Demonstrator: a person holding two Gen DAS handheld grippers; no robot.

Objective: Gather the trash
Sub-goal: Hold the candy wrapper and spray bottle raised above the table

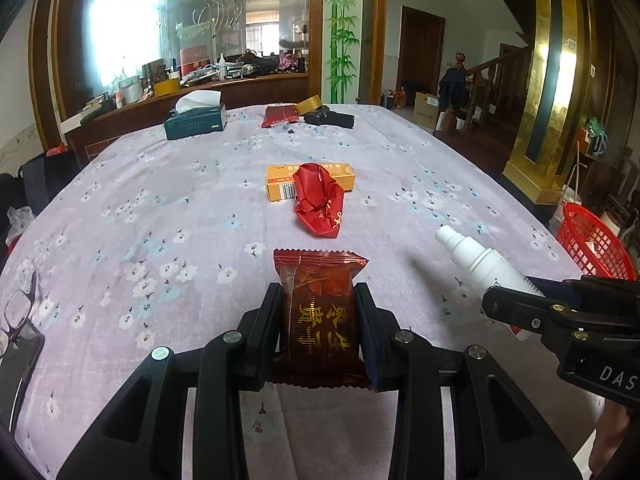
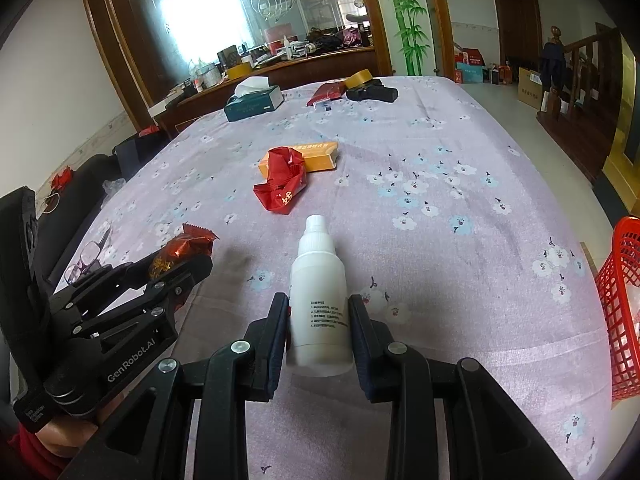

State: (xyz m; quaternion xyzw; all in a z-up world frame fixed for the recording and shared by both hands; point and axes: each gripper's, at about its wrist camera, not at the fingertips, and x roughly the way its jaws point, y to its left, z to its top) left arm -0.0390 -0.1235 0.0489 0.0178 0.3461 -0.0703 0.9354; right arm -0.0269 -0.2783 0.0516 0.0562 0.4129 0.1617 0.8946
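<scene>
My left gripper (image 1: 318,296) is shut on a dark red snack packet (image 1: 320,312) with gold letters, held above the flowered tablecloth; the packet also shows in the right wrist view (image 2: 182,250). My right gripper (image 2: 319,306) is shut on a white spray bottle (image 2: 318,292), nozzle pointing away; the bottle also shows in the left wrist view (image 1: 484,260). A crumpled red wrapper (image 1: 320,204) lies mid-table, partly on an orange box (image 1: 310,180). A red mesh basket (image 2: 618,304) stands off the table's right edge.
At the far end lie a teal tissue box (image 1: 196,120), a red pouch (image 1: 280,115), a tape roll (image 1: 308,104) and a black object (image 1: 332,118). Glasses (image 1: 18,312) rest at the left edge. A cluttered sideboard stands behind the table.
</scene>
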